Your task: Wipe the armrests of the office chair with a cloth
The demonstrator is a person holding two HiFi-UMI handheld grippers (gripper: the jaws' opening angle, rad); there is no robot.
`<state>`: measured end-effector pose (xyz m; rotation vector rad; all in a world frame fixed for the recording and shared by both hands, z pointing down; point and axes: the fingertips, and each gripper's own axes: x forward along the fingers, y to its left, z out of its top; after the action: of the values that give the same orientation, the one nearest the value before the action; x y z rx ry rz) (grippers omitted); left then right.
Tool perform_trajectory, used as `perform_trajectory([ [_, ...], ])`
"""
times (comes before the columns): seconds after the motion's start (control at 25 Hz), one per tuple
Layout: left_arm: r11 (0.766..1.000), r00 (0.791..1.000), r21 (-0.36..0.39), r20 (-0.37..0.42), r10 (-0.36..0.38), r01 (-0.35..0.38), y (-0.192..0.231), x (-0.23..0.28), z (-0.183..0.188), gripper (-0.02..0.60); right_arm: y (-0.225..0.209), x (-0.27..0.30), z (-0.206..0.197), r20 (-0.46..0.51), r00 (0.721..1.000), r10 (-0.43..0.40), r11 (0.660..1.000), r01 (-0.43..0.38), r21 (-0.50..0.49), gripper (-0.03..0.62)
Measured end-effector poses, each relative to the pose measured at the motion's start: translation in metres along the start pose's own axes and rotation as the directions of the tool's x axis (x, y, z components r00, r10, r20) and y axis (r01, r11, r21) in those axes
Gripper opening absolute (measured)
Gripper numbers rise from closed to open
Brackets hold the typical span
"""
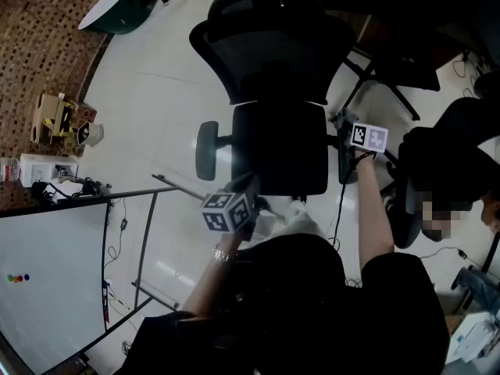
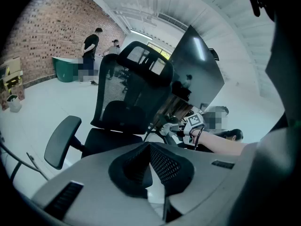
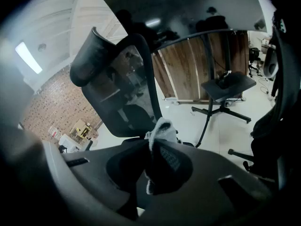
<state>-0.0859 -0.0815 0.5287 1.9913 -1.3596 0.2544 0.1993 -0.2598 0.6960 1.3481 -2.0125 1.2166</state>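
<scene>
The black office chair [image 1: 280, 143] stands in front of me, its mesh back [image 1: 269, 45] at the far side. Its left armrest [image 1: 207, 151] juts out bare; it also shows in the left gripper view [image 2: 61, 140]. My right gripper [image 1: 344, 125] sits by the right armrest [image 1: 347, 166], shut on a white cloth [image 3: 160, 131] that sticks out of its jaws. My left gripper [image 1: 251, 184] hovers near the seat's front edge, jaws shut with nothing between them [image 2: 149, 149]. From there I see the right gripper's marker cube [image 2: 193, 121].
A second black chair [image 1: 437, 170] stands close on the right, and a wheeled stand [image 3: 225, 86] behind it. A whiteboard on a metal frame [image 1: 47, 280] is at the lower left. Boxes [image 1: 51, 119] and a green tub [image 1: 117, 10] stand by the brick wall, where people [image 2: 90, 46] are.
</scene>
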Motion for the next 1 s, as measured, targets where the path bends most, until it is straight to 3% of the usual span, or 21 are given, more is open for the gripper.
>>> perform_trajectory([
  [0.16, 1.0, 1.0, 0.009, 0.007, -0.013, 0.013, -0.002, 0.008, 0.01, -0.002, -0.033, 0.026, -0.023, -0.102, 0.991, -0.091, 0.996, 0.09, -0.01, 0.018],
  [0.24, 1.0, 0.999, 0.017, 0.036, -0.012, 0.012, -0.001, 0.007, 0.023, -0.002, -0.034, 0.026, -0.035, -0.097, 0.991, -0.087, 0.996, 0.09, 0.021, 0.02],
  [0.48, 0.999, 0.999, 0.017, 0.043, -0.028, 0.028, 0.008, 0.012, 0.036, -0.002, -0.017, 0.006, -0.068, -0.032, 0.999, -0.015, 0.998, 0.017, 0.065, 0.02],
  [0.84, 0.99, 0.991, 0.043, 0.015, -0.136, 0.135, -0.024, 0.044, 0.043, -0.002, -0.007, -0.048, -0.154, -0.064, 0.997, 0.041, 0.99, -0.032, 0.137, 0.018],
  [0.92, 0.986, 0.987, 0.055, 0.006, -0.16, 0.159, -0.033, 0.047, 0.04, -0.002, -0.004, -0.06, -0.165, -0.061, 0.995, 0.077, 0.99, -0.069, 0.127, 0.018],
  [1.0, 0.984, 0.986, 0.06, 0.003, -0.166, 0.166, -0.034, 0.047, 0.039, -0.002, 0.003, -0.07, -0.158, 0.025, 0.99, 0.141, 0.988, -0.142, 0.068, 0.017],
])
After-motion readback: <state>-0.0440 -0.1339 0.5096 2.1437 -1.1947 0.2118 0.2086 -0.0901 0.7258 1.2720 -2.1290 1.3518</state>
